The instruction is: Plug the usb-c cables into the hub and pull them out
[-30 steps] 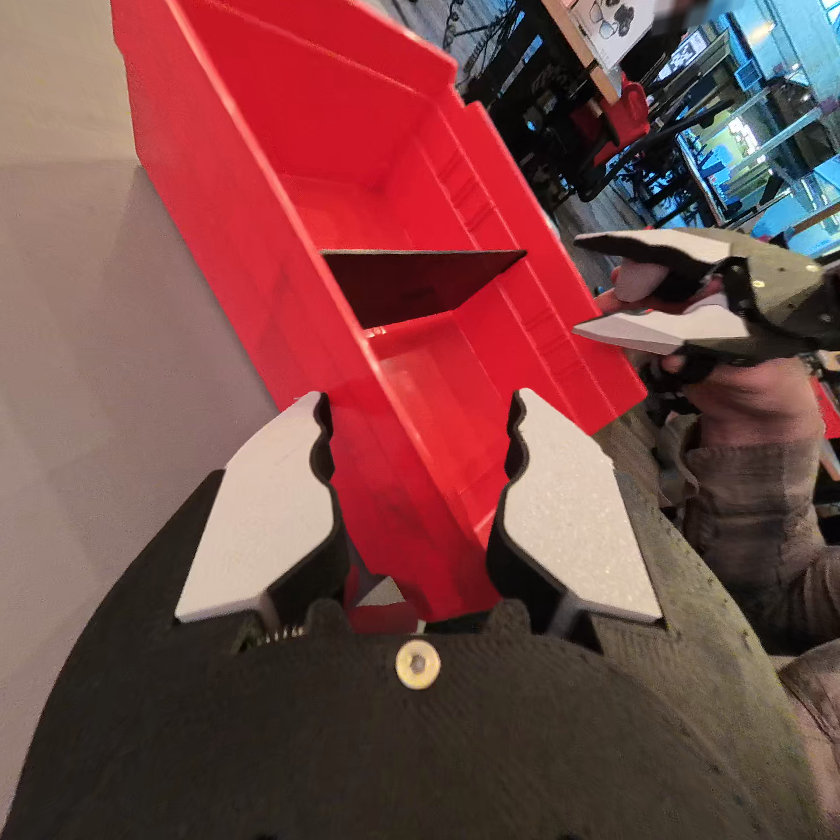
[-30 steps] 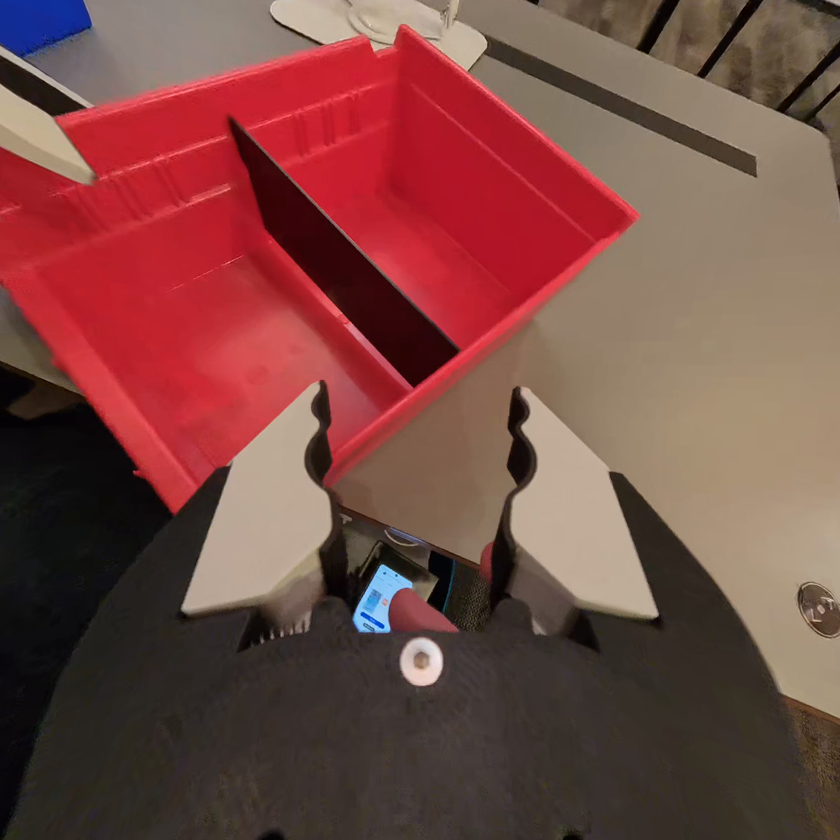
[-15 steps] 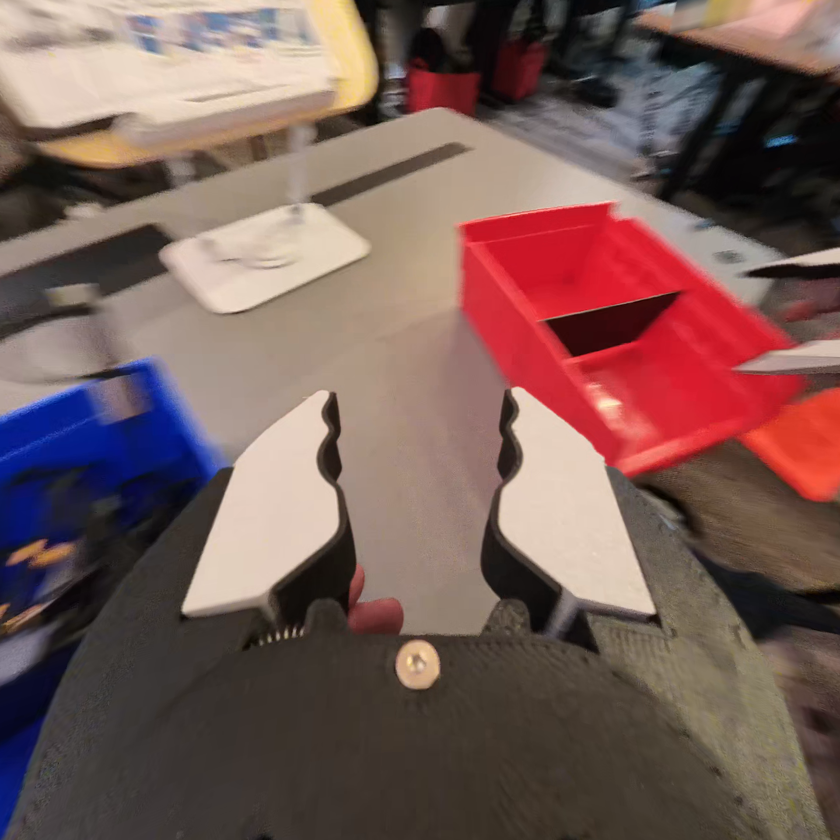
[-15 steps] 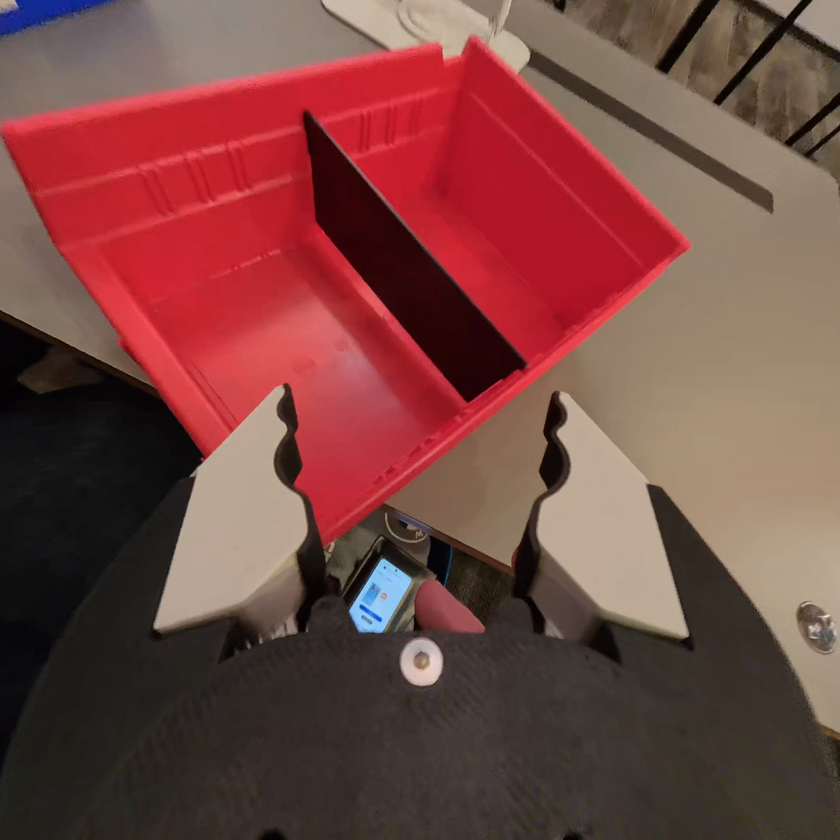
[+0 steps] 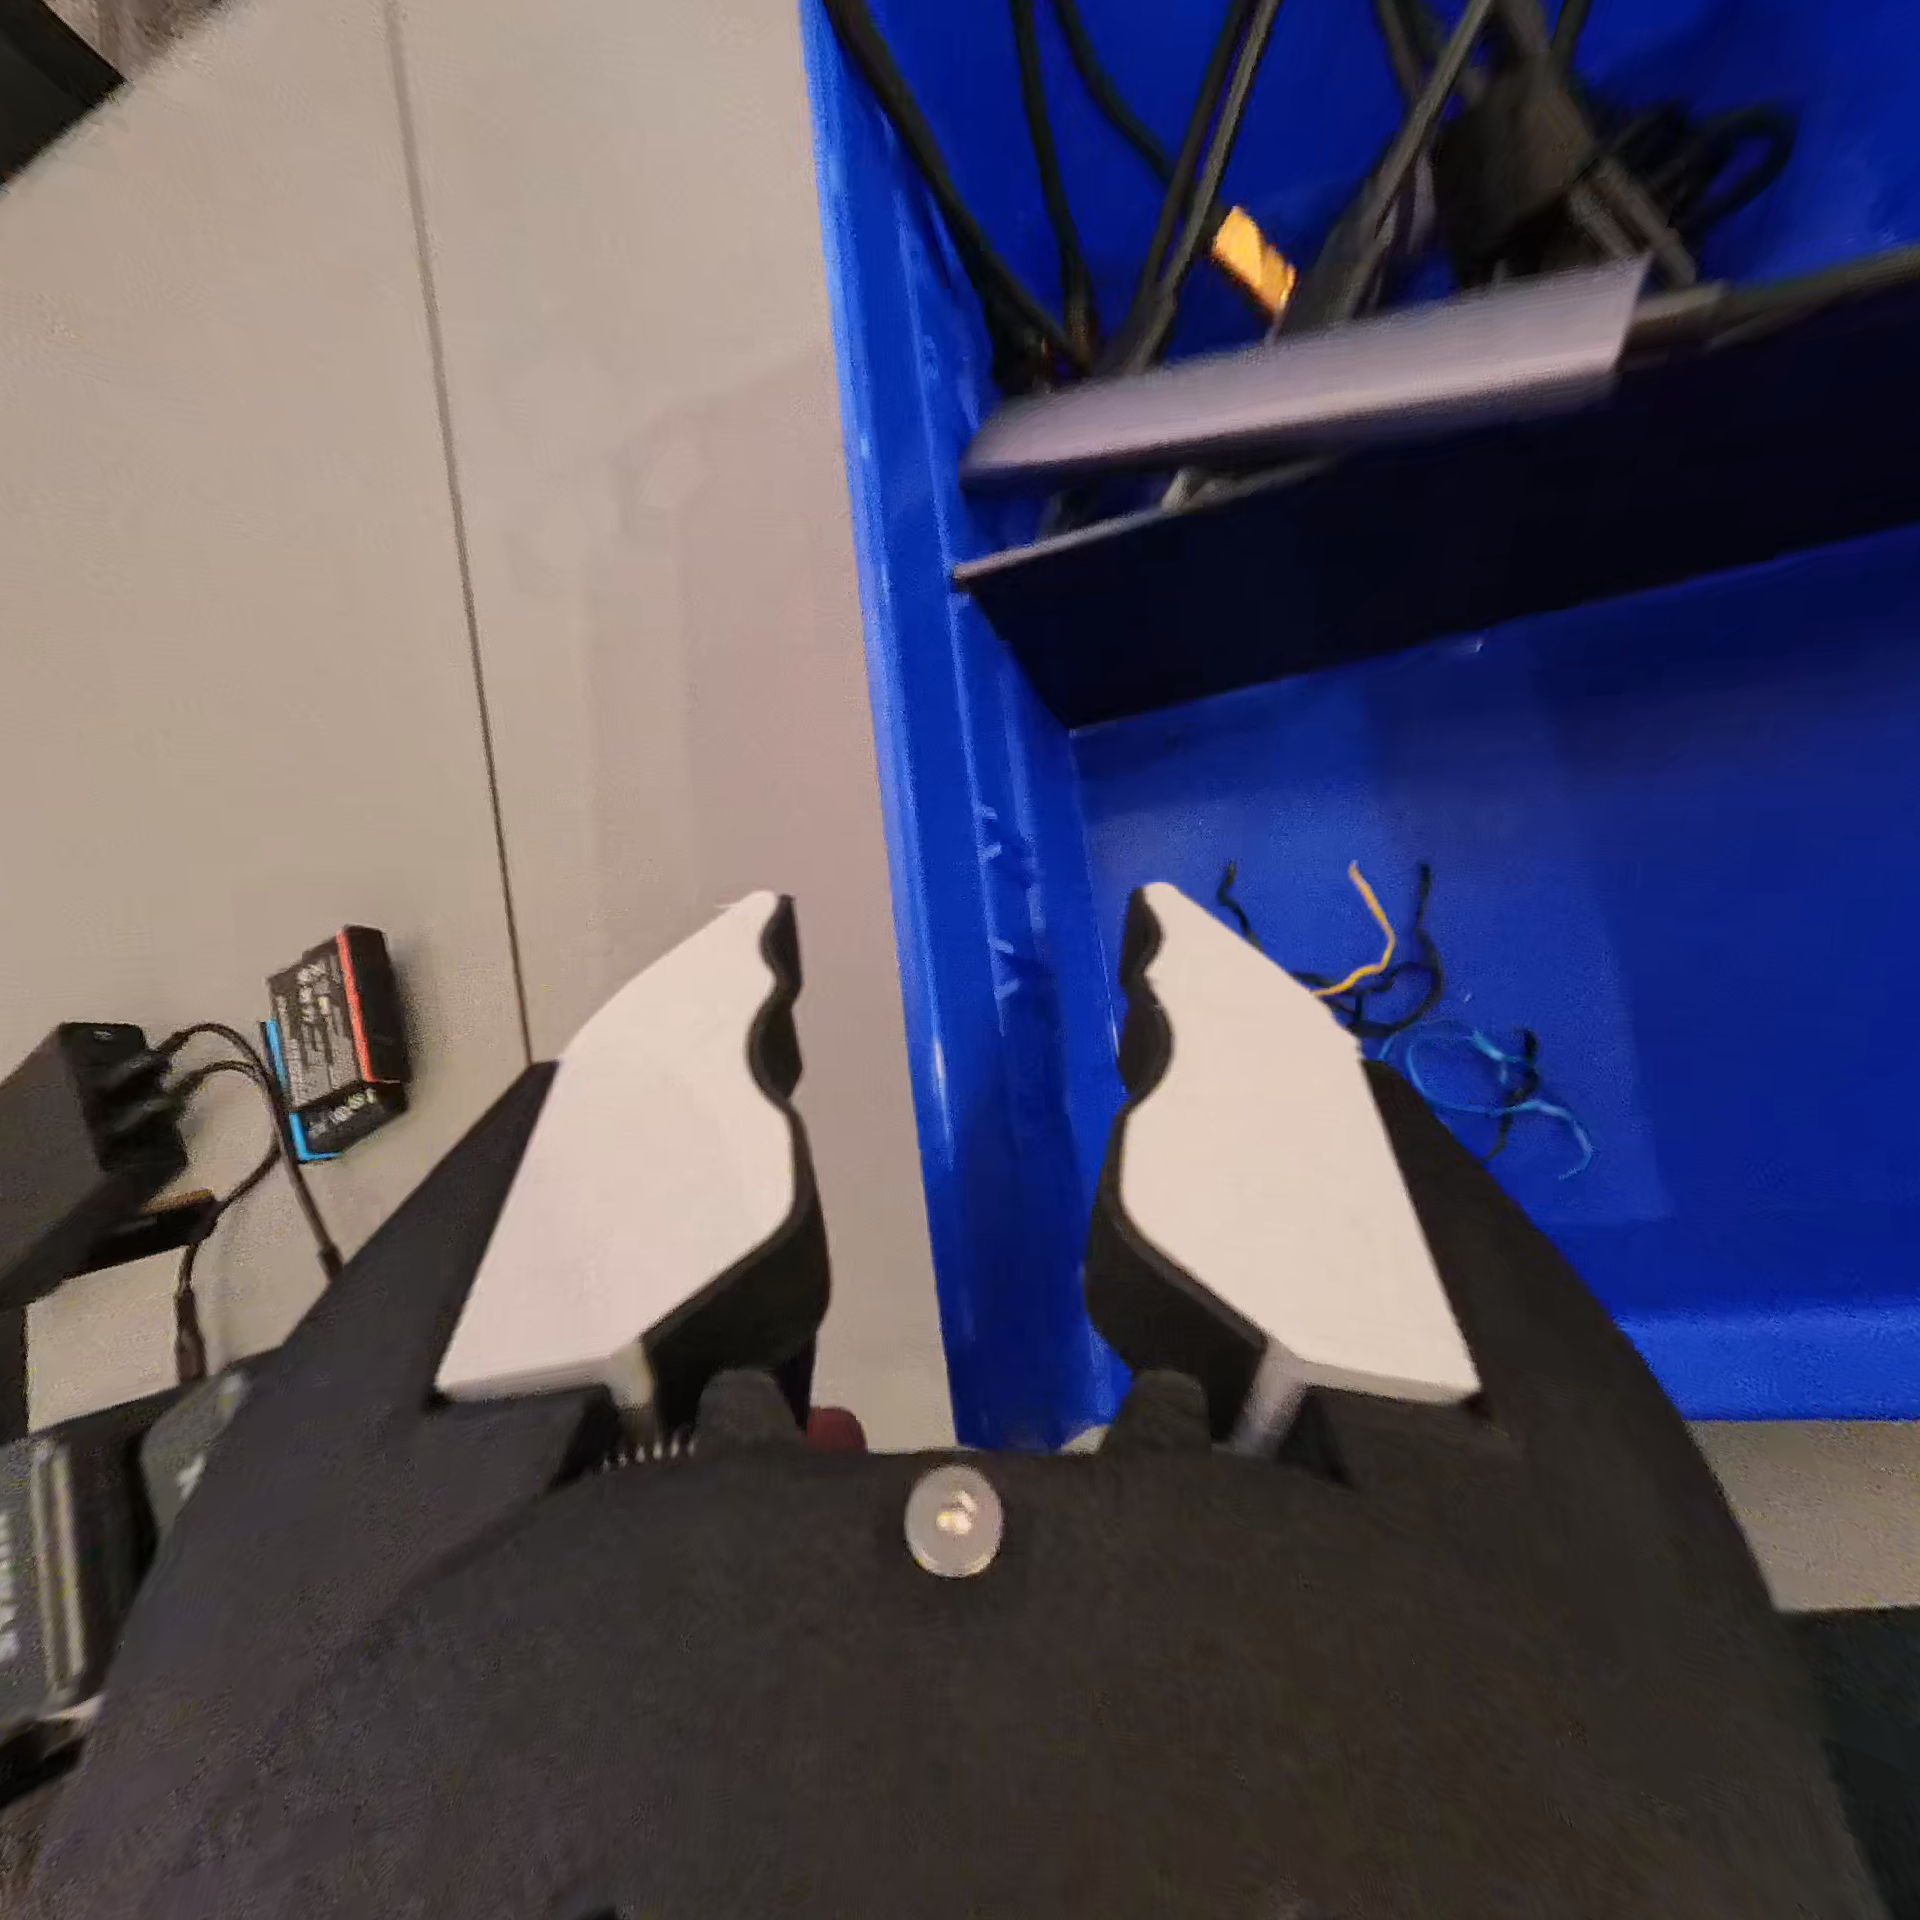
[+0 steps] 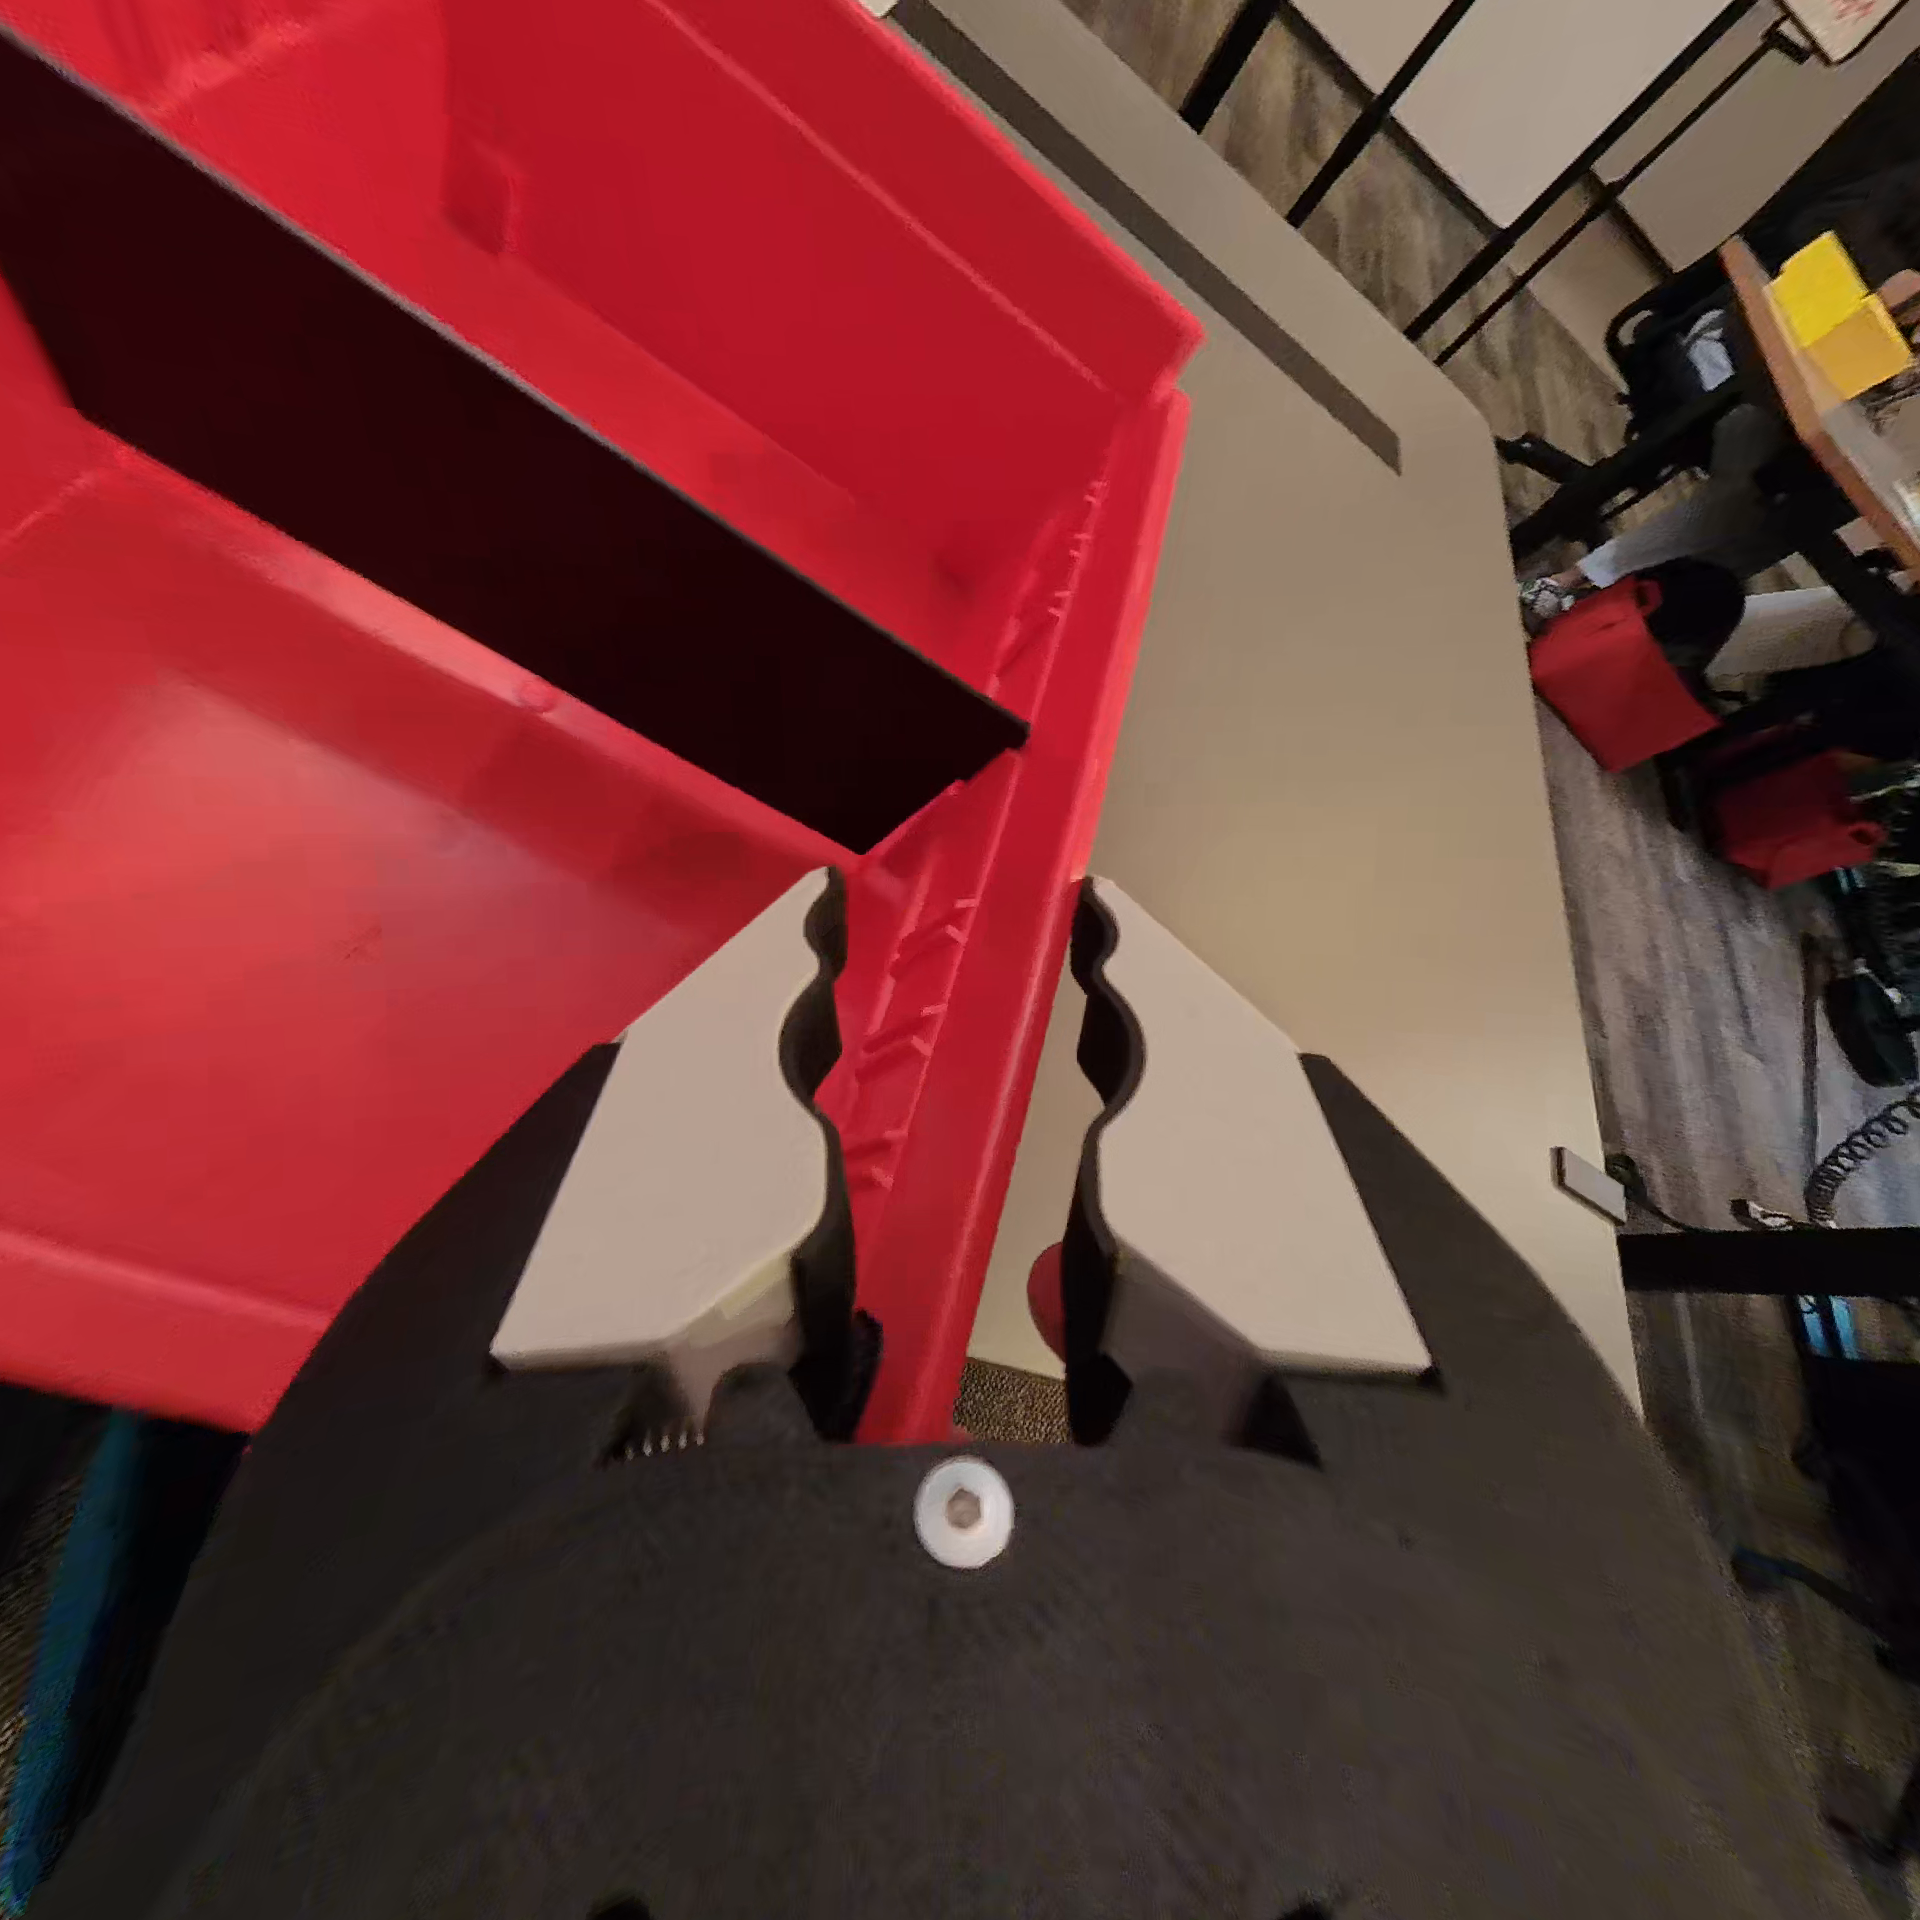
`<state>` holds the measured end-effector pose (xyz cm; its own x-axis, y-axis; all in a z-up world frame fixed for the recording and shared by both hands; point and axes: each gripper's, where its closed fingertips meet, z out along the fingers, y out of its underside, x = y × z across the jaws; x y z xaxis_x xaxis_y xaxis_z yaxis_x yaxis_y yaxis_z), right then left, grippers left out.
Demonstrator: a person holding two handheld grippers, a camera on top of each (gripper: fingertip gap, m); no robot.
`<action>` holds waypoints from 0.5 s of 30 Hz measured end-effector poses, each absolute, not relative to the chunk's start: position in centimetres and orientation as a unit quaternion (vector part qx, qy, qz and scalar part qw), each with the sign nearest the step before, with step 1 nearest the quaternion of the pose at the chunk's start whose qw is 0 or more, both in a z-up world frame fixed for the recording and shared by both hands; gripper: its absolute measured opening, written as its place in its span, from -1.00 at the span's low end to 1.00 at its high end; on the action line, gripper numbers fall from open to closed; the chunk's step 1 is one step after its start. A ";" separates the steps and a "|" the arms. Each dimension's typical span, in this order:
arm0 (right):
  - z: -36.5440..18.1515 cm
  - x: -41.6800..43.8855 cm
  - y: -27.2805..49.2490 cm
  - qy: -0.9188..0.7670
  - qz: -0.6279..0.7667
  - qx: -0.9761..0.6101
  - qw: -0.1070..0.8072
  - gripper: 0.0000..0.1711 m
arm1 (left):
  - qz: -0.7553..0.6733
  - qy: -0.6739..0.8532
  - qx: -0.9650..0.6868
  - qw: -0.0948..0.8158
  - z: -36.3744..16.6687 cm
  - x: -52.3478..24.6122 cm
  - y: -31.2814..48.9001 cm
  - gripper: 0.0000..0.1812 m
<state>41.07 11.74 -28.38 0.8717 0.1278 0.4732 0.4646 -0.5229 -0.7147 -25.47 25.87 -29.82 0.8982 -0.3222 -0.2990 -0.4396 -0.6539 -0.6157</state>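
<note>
A blue bin (image 5: 966,727) stands on the grey table. Its far compartment holds a tangle of black cables (image 5: 1174,187), and a grey flat device (image 5: 1299,384), blurred, lies above the dark divider (image 5: 1455,582). My left gripper (image 5: 961,899) is open and straddles the blue bin's left wall, one finger outside and one inside the near compartment. My right gripper (image 6: 958,881) is open and straddles the right wall of a red bin (image 6: 1143,582) that has a black divider (image 6: 468,499). Both red compartments look bare.
Loose coloured wire ties (image 5: 1455,1039) lie in the blue bin's near compartment. A small battery pack (image 5: 332,1039) and a black box with cables (image 5: 73,1122) sit on the table (image 5: 260,520) to the left. Beyond the table edge are red bags (image 6: 1621,675) on the floor. The gap from one gripper's tips to the other's is roughly 70 cm. The small battery pack (image 5: 332,1039) is about 20 cm from my left fingertips.
My left gripper has swung from the red bin across the table to the blue bin's wall. My right gripper has moved in over the red bin's right wall and its jaws have narrowed.
</note>
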 end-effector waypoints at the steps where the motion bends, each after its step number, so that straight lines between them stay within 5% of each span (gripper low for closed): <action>1: -28.3 41.4 12.0 -0.171 -0.186 -0.851 0.459 -0.57 | 0.085 0.213 -0.908 0.351 -30.3 -25.7 25.8 -0.46; 4: -28.1 42.3 12.6 -0.165 -0.193 -0.848 0.465 -0.71 | 0.082 0.222 -0.910 0.341 -30.9 -25.7 25.8 -0.77; 15: -28.0 47.3 13.5 -0.155 -0.211 -0.851 0.455 -0.79 | 0.003 0.168 -0.928 0.333 -31.1 -28.0 24.1 -0.91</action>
<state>47.31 13.52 -27.99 0.8628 0.0717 0.5005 0.4560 -0.5380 -0.7090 -28.03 24.07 -31.08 0.9438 -0.3088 -0.1179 -0.3132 -0.7220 -0.6170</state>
